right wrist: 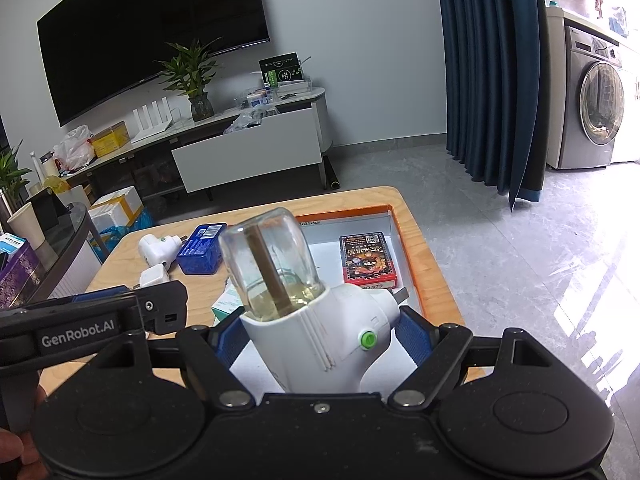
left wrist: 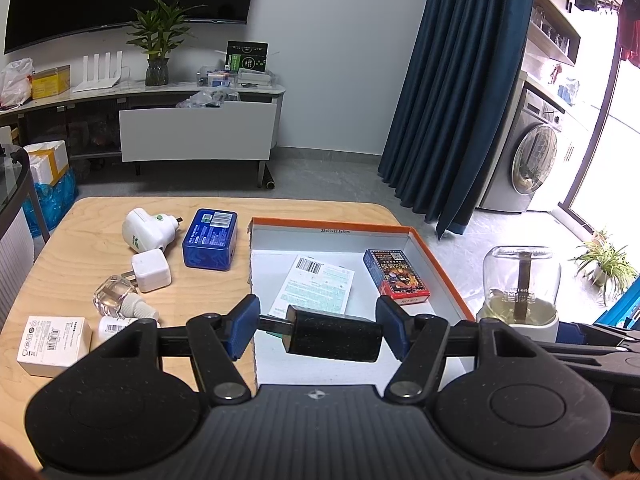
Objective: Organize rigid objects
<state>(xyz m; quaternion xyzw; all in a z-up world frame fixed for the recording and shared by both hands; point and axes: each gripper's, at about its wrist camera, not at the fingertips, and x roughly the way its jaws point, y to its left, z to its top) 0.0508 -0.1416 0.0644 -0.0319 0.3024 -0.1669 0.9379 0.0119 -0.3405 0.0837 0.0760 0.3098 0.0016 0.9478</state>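
Observation:
My left gripper (left wrist: 318, 328) is shut on a black cylinder with a short stub (left wrist: 334, 338), held crosswise over the near part of the orange-rimmed white box (left wrist: 332, 222). In the box lie a printed paper slip (left wrist: 316, 284) and a red and black card pack (left wrist: 396, 274). My right gripper (right wrist: 320, 336) is shut on a white plug-in vaporizer with a clear glass bottle (right wrist: 316, 320), held above the box's near edge. The same vaporizer (left wrist: 520, 288) shows right of the box in the left wrist view.
On the wooden table (left wrist: 100, 236) left of the box lie a second white vaporizer (left wrist: 146, 234), a blue tin (left wrist: 210, 238), a white charger (left wrist: 152, 272), a clear bottle (left wrist: 120, 296) and a white carton (left wrist: 54, 344). A TV cabinet, a blue curtain and a washing machine stand beyond.

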